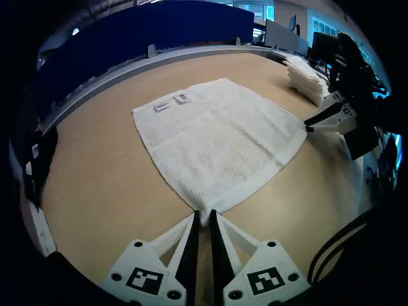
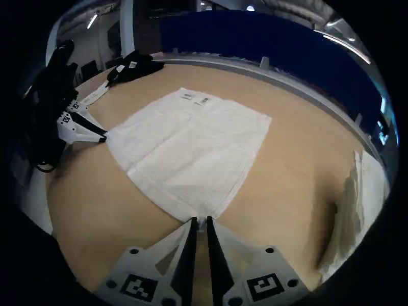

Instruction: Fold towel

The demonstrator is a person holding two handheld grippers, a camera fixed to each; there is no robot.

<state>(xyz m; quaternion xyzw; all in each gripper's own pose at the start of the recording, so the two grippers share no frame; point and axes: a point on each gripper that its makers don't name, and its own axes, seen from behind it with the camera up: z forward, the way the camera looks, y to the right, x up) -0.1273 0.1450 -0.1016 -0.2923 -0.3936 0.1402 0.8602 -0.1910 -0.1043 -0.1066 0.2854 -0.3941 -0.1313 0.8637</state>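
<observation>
Light wooden surface (image 1: 102, 168), wide and curved at the far edge, backed by a dark blue partition wall (image 1: 153, 30). White terry towel (image 1: 219, 137) lies spread flat on the surface roughly mid-way across, single layer, mostly smooth with faint creases; seen corner-on from both cameras. Stack of folded white towels (image 1: 306, 79) sits on the same surface near its edge, well apart from the spread towel, on the right gripper's side. Left gripper (image 1: 204, 217), white printed fingers with black inner faces, closed to a narrow slit and pinching the towel's near corner in the left gripper view, the corner bunched between both fingers. Right gripper (image 2: 200, 220) likewise clamped on the neighbouring near corner, cloth caught between both fingers; in the left gripper view it sits at the towel's right-hand corner, tip touching the cloth. Two small labels (image 1: 173, 102), white with dark print, lie on the towel's far edge, side by side.
</observation>
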